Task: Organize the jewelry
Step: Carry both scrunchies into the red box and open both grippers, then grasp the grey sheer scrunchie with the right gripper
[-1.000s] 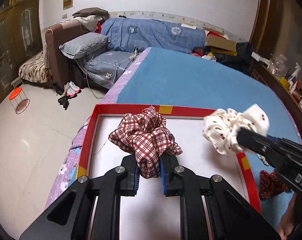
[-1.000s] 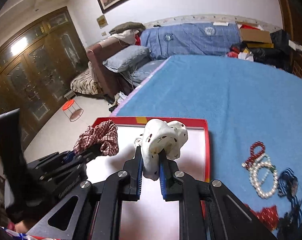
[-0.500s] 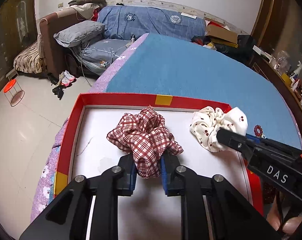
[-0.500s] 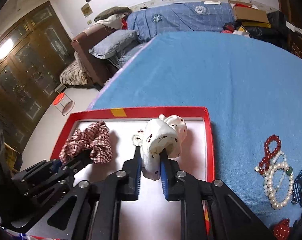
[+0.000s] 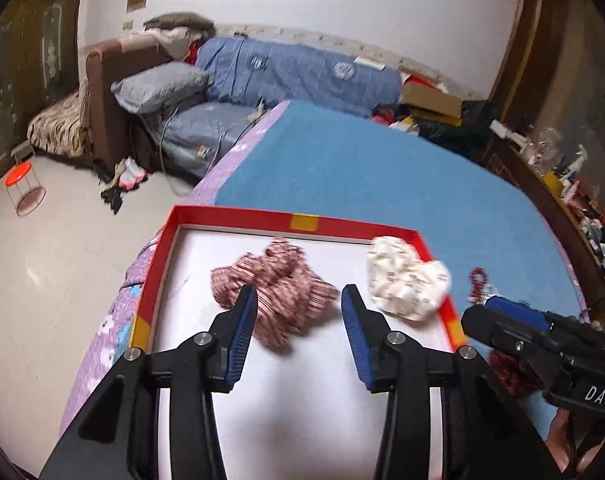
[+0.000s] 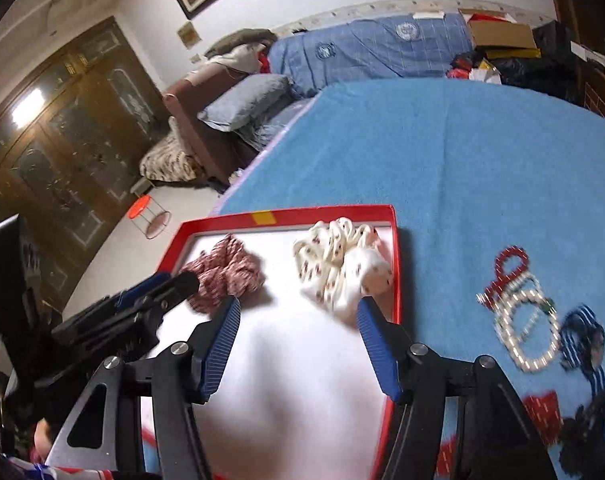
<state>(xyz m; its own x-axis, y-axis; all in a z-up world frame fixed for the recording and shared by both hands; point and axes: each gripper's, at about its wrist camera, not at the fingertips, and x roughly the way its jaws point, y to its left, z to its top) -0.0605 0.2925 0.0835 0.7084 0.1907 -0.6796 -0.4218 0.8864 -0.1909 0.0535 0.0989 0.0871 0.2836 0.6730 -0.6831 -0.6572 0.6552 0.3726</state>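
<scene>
A red-rimmed box (image 5: pixel 238 215) (image 6: pixel 396 248) with a white floor lies on the blue bed cover. A red plaid scrunchie (image 5: pixel 276 292) (image 6: pixel 226 270) lies in it at the left. A white cherry-print scrunchie (image 5: pixel 404 280) (image 6: pixel 340 266) lies against the right rim. My left gripper (image 5: pixel 298 318) is open just behind the plaid scrunchie, and it also shows in the right wrist view (image 6: pixel 174 284). My right gripper (image 6: pixel 296 328) is open just behind the white scrunchie, and it also shows in the left wrist view (image 5: pixel 486 312).
On the cover right of the box lie a red bead bracelet (image 6: pixel 506 266) (image 5: pixel 478 280), a pearl bracelet (image 6: pixel 528 330), a blue striped scrunchie (image 6: pixel 584 338) and a red dotted scrunchie (image 6: pixel 542 408). The bed's left edge drops to the floor (image 5: pixel 42 264).
Both grippers have opened and let go of their scrunchies, which now lie in the box. Both grippers have drawn back a little.
</scene>
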